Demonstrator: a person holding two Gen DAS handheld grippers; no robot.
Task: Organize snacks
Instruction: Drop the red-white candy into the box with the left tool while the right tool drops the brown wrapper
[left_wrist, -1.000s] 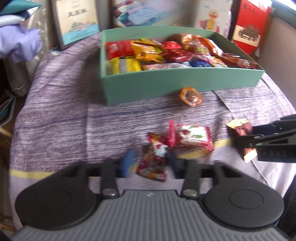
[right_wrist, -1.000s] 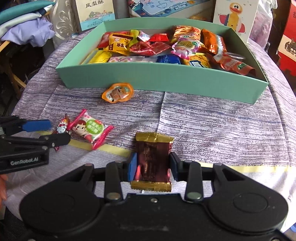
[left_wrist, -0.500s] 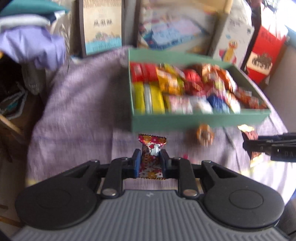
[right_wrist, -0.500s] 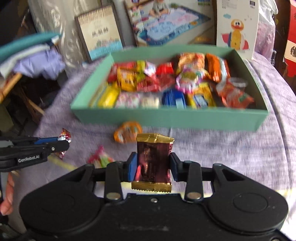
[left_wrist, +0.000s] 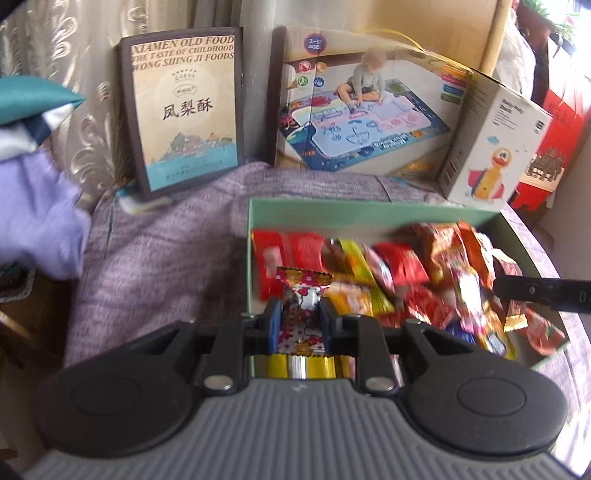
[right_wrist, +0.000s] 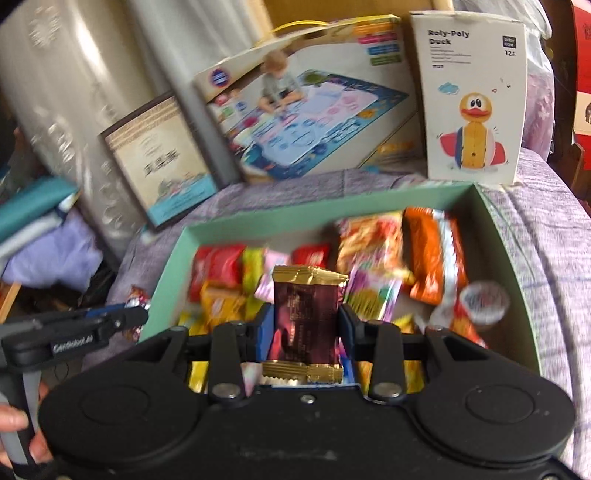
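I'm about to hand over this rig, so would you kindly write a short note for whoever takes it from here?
Left gripper: shut on the red-and-white patterned candy, held over the near left corner of the green box.
Right gripper: shut on the dark maroon packet with gold ends, held over the box, which shows here at.
Done: both pieces picked up; the box already holds many snacks.
Left: release both into the box. The cloth in front of the box is out of view now, so check it for leftovers.

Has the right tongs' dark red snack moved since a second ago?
Yes. The dark red snack, clamped in the right tongs, went from the tablecloth in front of the green box to over it.
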